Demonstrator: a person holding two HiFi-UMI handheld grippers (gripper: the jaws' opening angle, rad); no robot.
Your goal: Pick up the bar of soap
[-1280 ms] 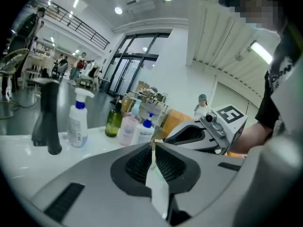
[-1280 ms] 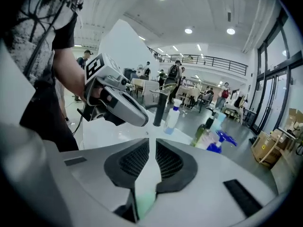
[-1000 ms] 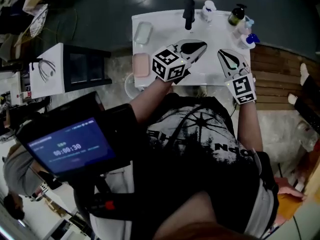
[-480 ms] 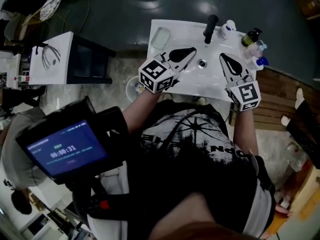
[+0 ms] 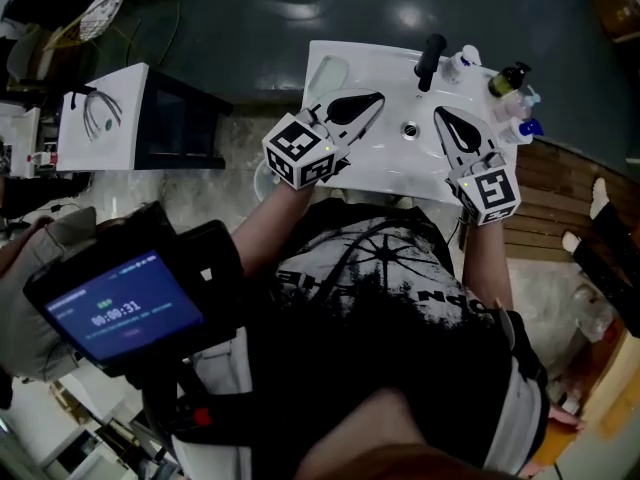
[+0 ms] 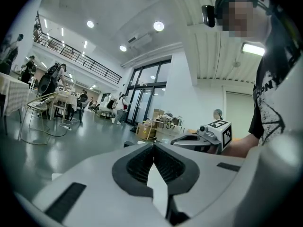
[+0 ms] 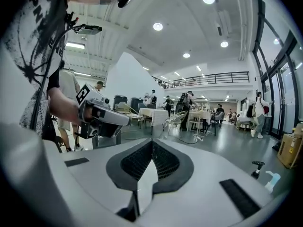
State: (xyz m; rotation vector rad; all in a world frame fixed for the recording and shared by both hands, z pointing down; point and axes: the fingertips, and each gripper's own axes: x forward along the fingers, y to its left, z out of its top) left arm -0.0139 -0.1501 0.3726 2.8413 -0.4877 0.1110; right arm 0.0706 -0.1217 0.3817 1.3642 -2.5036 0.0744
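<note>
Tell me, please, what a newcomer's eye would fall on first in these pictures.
The two grippers stand out first: the left gripper and the right gripper hang side by side over the white washbasin, both with jaws shut and empty. Next come the black tap at the basin's far edge and the cluster of bottles at its far right corner.
</note>
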